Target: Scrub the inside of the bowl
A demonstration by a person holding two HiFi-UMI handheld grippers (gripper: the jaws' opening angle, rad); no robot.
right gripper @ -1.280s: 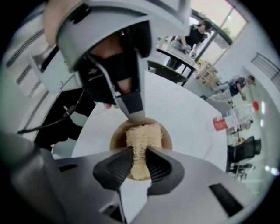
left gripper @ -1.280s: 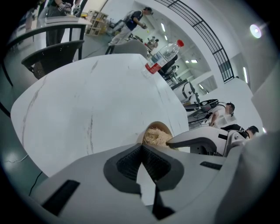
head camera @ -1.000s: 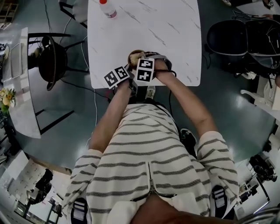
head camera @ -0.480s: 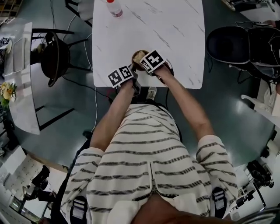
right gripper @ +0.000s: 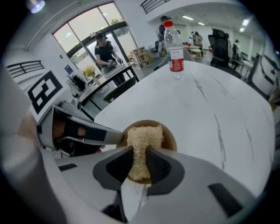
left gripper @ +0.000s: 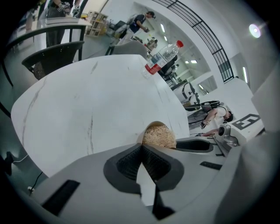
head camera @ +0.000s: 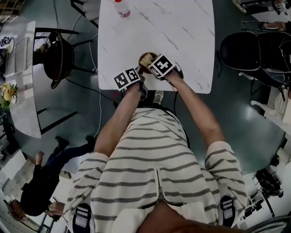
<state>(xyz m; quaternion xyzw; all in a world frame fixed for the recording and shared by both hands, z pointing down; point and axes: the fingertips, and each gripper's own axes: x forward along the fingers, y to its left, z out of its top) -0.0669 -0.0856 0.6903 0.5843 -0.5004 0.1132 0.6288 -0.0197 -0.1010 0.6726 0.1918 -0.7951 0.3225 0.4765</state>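
Observation:
A small brown bowl (head camera: 144, 60) sits near the front edge of the white marble table (head camera: 182, 27). In the right gripper view the bowl (right gripper: 169, 136) holds a beige fibrous scrubber (right gripper: 142, 135), and my right gripper (right gripper: 140, 157) is shut on that scrubber, pressing it down inside the bowl. My left gripper (left gripper: 142, 148) is at the bowl's near-left rim (left gripper: 151, 128) with its jaws closed on it; the scrubber (left gripper: 159, 136) shows just behind. In the head view both marker cubes hang over the bowl, the left gripper (head camera: 136, 75) and the right gripper (head camera: 157, 63).
A clear water bottle with a red label (head camera: 122, 8) stands at the far left of the table. A dark chair (head camera: 57, 61) is to the left and black chairs (head camera: 254, 50) to the right. A person (head camera: 41, 186) is on the floor at lower left.
My right gripper has turned and shifted a little to the right over the bowl with the scrubber. The left gripper stays at the rim. A person has come into view at lower left.

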